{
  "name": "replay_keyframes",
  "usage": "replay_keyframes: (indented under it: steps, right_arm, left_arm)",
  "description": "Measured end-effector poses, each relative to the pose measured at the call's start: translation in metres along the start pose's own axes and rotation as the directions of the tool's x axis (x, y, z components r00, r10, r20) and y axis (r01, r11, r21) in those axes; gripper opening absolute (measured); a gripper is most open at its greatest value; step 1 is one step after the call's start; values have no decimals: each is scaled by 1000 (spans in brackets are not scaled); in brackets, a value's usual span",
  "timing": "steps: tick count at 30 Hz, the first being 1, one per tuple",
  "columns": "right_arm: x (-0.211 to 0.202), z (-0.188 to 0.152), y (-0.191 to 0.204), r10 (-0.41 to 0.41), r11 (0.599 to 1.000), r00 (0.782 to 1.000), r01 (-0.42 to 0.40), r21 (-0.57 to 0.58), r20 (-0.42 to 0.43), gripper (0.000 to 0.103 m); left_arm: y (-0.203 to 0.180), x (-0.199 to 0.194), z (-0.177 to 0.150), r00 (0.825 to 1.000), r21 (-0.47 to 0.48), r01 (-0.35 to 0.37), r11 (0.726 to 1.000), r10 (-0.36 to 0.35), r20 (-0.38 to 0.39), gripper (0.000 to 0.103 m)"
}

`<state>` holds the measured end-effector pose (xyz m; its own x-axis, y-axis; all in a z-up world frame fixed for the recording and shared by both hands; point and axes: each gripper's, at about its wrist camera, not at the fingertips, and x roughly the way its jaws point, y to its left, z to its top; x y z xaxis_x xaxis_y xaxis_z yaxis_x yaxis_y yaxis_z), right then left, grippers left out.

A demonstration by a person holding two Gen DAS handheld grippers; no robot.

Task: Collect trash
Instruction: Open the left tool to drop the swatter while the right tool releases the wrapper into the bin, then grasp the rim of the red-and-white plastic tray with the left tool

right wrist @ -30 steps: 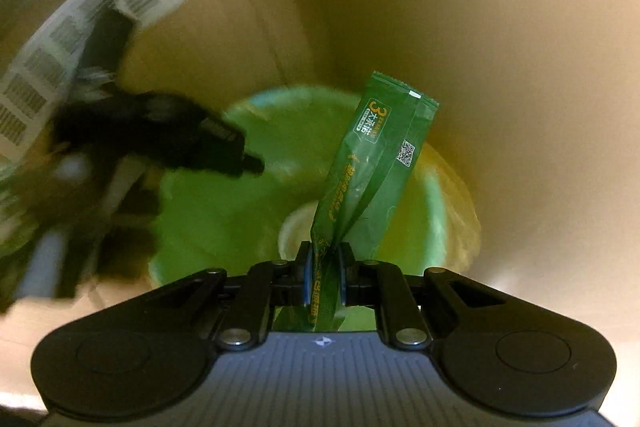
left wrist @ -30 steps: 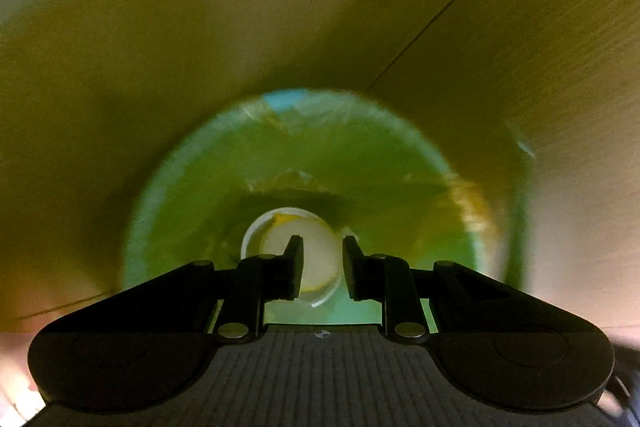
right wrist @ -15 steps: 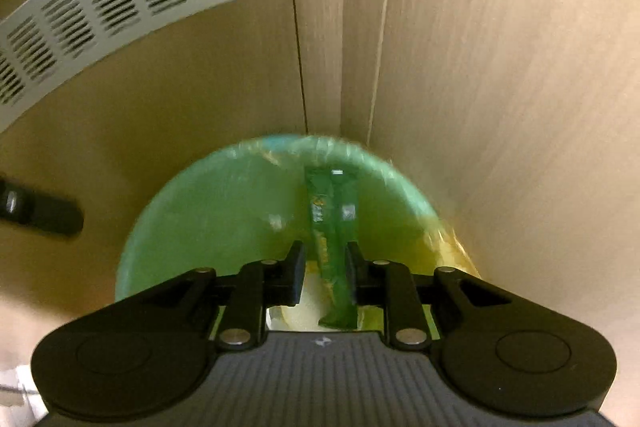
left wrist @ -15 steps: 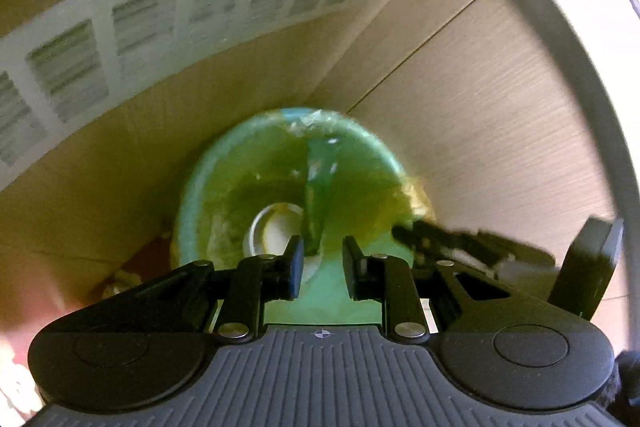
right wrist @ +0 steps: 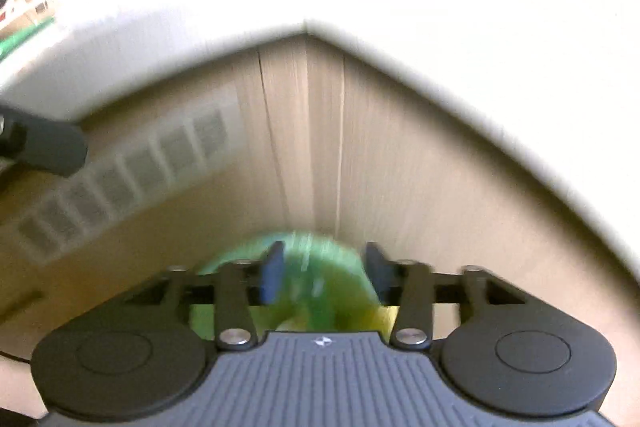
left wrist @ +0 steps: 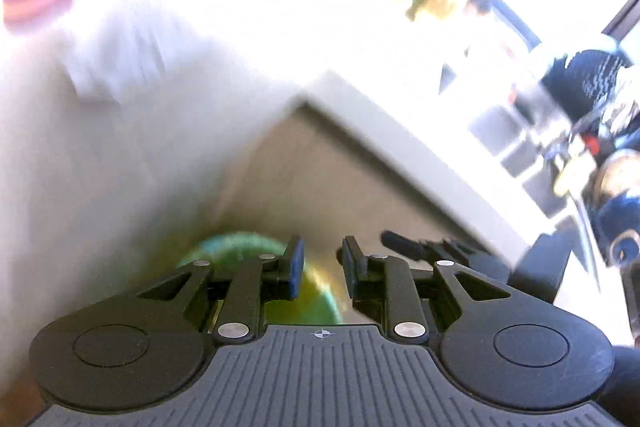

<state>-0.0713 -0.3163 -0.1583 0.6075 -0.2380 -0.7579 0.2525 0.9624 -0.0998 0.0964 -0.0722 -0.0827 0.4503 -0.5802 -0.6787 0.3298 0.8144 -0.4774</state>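
The right gripper point(right wrist: 322, 273), jaws opening, has nothing pinched, the left gripper point(left wrist: 320, 265) is a little open and empty, and the green-lined bin point(right wrist: 304, 267) sits below in the corner, so more trash probably waits.

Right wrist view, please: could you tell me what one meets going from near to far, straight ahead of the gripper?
Right gripper, jaws opening with nothing pressed between them → green bin → wooden cabinet corner → white countertop edge.
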Motion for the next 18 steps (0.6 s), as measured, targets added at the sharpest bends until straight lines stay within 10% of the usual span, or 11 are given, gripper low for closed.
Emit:
replay_keyframes:
  steps: [4, 10, 18]
  right_arm:
    - [-18, 38, 27, -31, 999, 995, 33, -21, 96, 54]
    - [-31, 83, 82, -109, 992, 979, 118, -40, 173, 56]
    - [-50, 110, 115, -162, 985, 966, 171, -31, 202, 58]
  left_arm:
    - [41, -40, 64, 988, -74, -62, 995, 72, 138, 24]
    - [154, -80, 167, 895, -421, -181, 889, 326, 305, 24]
    - [236, -35, 235, 852, -507, -358, 784, 497, 166, 35]
